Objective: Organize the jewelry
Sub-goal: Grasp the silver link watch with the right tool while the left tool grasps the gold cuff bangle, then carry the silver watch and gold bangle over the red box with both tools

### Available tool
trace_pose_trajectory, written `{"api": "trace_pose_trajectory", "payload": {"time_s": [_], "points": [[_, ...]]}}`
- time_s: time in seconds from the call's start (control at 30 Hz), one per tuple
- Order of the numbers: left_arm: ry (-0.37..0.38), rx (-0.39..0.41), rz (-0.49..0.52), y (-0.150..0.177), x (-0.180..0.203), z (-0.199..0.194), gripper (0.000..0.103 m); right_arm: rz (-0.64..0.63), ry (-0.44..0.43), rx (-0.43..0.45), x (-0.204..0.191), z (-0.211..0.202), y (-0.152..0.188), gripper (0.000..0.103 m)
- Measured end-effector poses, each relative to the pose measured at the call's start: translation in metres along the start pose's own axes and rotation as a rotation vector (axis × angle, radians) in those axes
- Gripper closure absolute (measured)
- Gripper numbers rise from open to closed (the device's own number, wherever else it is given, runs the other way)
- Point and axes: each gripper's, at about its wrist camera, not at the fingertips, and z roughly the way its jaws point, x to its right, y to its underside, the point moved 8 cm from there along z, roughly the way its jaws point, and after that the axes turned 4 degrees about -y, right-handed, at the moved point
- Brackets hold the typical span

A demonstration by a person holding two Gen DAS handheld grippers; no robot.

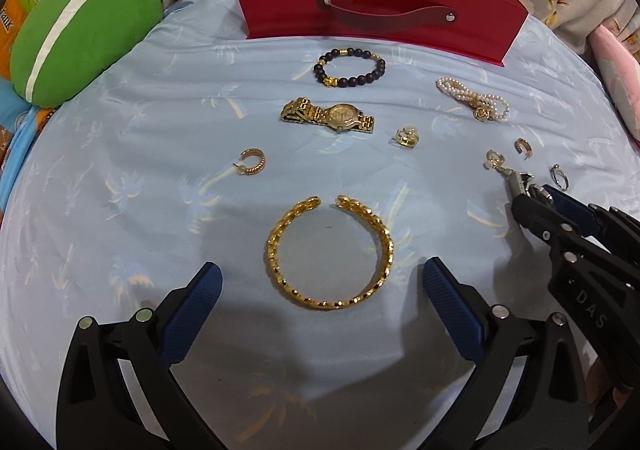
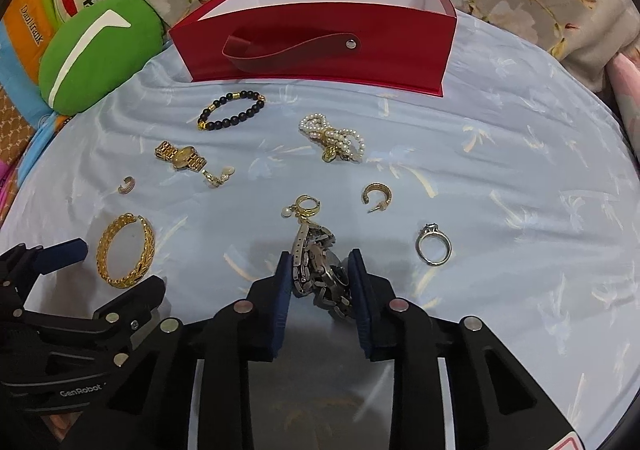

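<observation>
The right tool [image 2: 320, 278] pinches a silver watch [image 2: 320, 270] between its pads, low over the blue bedsheet [image 2: 520, 169]; only the right view shows this grip clearly. The left tool [image 1: 320, 290] stands spread around a gold bangle [image 1: 330, 254], not touching it. Beyond lie a gold watch [image 1: 330, 117], a pearl bracelet [image 1: 472, 99] and a red bag [image 1: 380, 13].

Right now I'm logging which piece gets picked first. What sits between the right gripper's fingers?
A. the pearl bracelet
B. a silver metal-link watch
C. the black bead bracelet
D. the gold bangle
B: in the right wrist view the silver watch lies between the right gripper's blue fingers, which press its sides; the bangle lies apart.
</observation>
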Motion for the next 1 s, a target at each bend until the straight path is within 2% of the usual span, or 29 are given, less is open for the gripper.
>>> {"api": "trace_pose_trajectory", "payload": {"time_s": [0.13, 0.2, 0.33, 0.4, 0.53, 0.77, 1.0], "points": [[0.005, 0.009, -0.005, -0.002, 0.001, 0.002, 0.005, 0.012, 0.002, 0.002, 0.001, -0.002, 0.002, 0.078], [0.007, 0.020, 0.000, -0.004, 0.002, 0.001, 0.011, 0.026, 0.001, 0.000, 0.002, -0.004, 0.004, 0.078], [0.032, 0.036, 0.008, -0.007, 0.002, -0.005, 0.037, 0.059, -0.010, -0.005, 0.005, -0.008, 0.009, 0.078], [0.061, 0.036, 0.001, -0.007, 0.002, -0.007, 0.045, 0.066, -0.012, -0.007, 0.005, -0.010, 0.012, 0.078], [0.115, 0.030, -0.008, -0.004, 0.002, -0.012, 0.046, 0.082, -0.024, -0.010, 0.004, -0.015, 0.017, 0.079], [0.121, 0.068, -0.013, -0.002, -0.003, -0.032, 0.047, 0.099, -0.045, -0.011, 0.000, -0.026, 0.025, 0.079], [0.095, 0.144, -0.030, -0.011, -0.020, -0.068, 0.046, 0.098, -0.064, 0.033, -0.007, -0.052, 0.023, 0.079]]}}
